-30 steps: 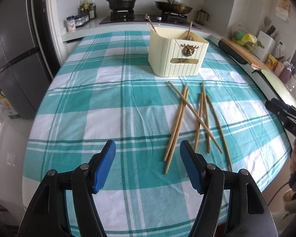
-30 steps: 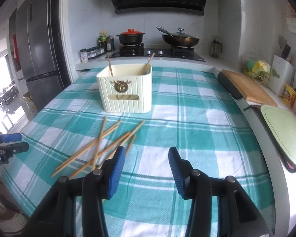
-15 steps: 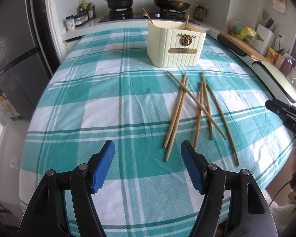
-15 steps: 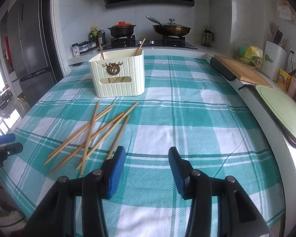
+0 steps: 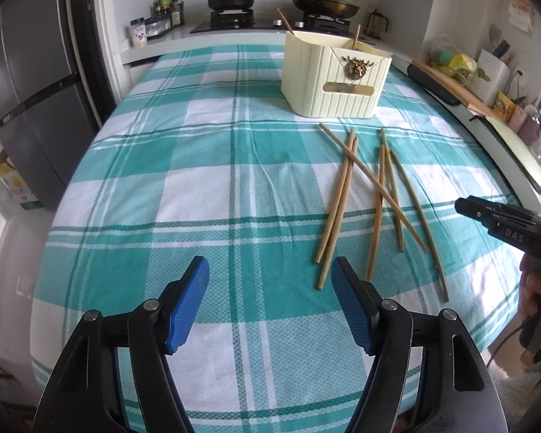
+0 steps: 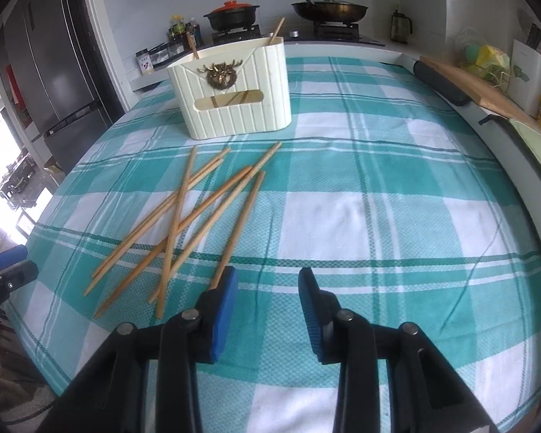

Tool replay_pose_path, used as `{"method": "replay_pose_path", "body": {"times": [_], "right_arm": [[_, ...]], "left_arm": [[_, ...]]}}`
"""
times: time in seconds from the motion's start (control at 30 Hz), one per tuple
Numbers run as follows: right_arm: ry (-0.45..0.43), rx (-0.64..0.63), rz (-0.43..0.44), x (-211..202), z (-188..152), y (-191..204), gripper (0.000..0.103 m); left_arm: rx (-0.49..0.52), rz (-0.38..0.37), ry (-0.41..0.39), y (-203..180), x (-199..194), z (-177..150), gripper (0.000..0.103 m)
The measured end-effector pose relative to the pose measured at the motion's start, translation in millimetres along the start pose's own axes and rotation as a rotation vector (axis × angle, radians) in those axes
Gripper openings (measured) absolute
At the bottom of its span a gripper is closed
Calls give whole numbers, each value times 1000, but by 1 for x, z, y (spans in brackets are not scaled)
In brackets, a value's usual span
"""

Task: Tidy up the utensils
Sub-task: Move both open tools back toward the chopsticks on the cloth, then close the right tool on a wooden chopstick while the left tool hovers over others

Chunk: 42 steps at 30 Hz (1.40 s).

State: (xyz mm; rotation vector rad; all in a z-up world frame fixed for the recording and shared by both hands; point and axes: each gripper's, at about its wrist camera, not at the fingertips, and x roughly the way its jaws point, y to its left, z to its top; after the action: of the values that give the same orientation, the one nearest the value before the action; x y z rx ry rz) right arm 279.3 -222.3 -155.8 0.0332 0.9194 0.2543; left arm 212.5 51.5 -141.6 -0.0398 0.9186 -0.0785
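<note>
Over checked cloth (image 5: 205, 187), left claw (image 5: 270, 281) gapes empty; right claw (image 6: 267, 288) closing, empty.

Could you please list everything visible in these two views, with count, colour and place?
chopsticks: six loose, light wood, crossed on the cloth in front of the holder; two more stand inside it.
utensil holder: one, cream, far half of the table.
tablecloth: one, teal and white check, covering the table.
pot: one, black with red lid, on the stove.
pan: one, dark with lid, on the stove.
fridge: one, grey, at the left.
cutting board: one, wood, on the right counter.
left gripper: black, blue pads, open, empty.
right gripper: black, blue pads, jaws closing, nothing between them.
</note>
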Motion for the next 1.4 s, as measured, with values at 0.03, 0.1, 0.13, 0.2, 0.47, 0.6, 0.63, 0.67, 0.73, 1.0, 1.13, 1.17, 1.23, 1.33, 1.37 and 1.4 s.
{"method": "replay_pose_path", "body": {"times": [0.03,0.1,0.13,0.2,0.47,0.6,0.63,0.67,0.73,1.0,1.13,1.17,1.23,1.33,1.37,1.4], "right_arm": [[5,-4,5,4,4,3,32],[14,-19,16,13,11,11,30],[21,-27,15,18,14,15,30],[39,-33,19,27,18,20,26],[71,-62,-30,51,20,26,25],[80,-104,-47,57,17,27,21],[80,-116,-58,57,17,28,19],[80,-116,-64,57,16,27,13],[79,-101,-75,56,16,22,9],[78,-56,-103,42,5,1,8],[77,-35,-104,35,-2,-9,8],[77,-31,-102,34,-3,-11,8],[77,-26,-101,32,-4,-13,8],[76,-29,-102,32,-4,-14,8],[75,-30,-102,32,-4,-14,8],[75,-32,-103,32,-4,-14,8]], "left_arm": [[-1,-1,2,0,1,0,72],[-3,-4,6,0,3,0,72],[-3,-5,8,0,3,0,72],[0,-3,10,0,5,-1,72],[-7,-16,32,1,15,4,72],[68,-33,50,-8,30,21,73],[92,-38,53,-12,34,27,73],[113,-47,58,-15,40,33,75],[144,-81,74,-21,54,45,76],[203,-110,110,-41,107,77,76],[225,-91,126,-45,122,83,76],[227,-88,133,-46,125,84,76],[234,-86,147,-47,131,83,76],[246,-92,145,-51,133,82,76],[251,-89,145,-52,133,82,76],[254,-86,145,-53,134,83,76]]}}
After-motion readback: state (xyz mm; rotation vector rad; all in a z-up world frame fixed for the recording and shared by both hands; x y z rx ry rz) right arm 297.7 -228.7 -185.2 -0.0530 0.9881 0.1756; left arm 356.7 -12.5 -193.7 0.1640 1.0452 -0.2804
